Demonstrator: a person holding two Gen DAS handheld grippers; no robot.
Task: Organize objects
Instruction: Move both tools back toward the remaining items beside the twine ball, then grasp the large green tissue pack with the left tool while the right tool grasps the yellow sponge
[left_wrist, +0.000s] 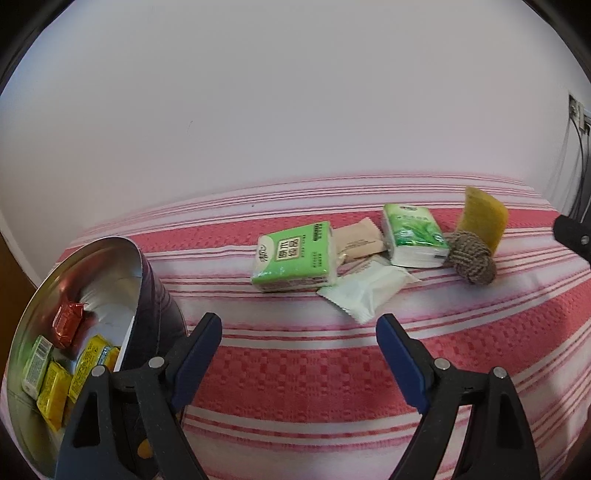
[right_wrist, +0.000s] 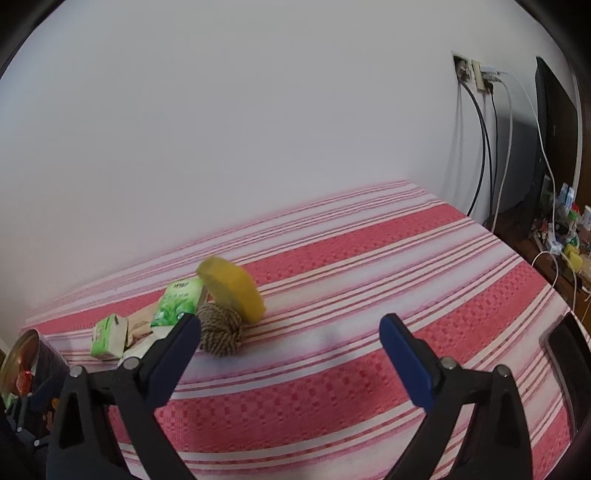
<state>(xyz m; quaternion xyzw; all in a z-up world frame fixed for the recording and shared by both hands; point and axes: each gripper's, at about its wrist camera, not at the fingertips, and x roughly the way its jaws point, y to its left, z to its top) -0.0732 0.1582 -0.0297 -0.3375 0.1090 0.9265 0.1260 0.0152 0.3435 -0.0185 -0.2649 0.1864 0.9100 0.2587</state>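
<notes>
Soft even light, fisheye-warped edges (slightly blurred)

A pink-and-white striped bedspread (left_wrist: 295, 369) carries green tissue packs (left_wrist: 293, 258), a yellow sponge (left_wrist: 482, 219) and a brown-and-beige striped rope ball (left_wrist: 471, 260).

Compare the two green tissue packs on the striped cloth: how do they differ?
The light green tissue pack lies nearer the round metal tin and bears a white label panel; the leaf-printed green tissue pack touches the brown rope ball and shows leaves. Both lie flat, unheld.
</notes>
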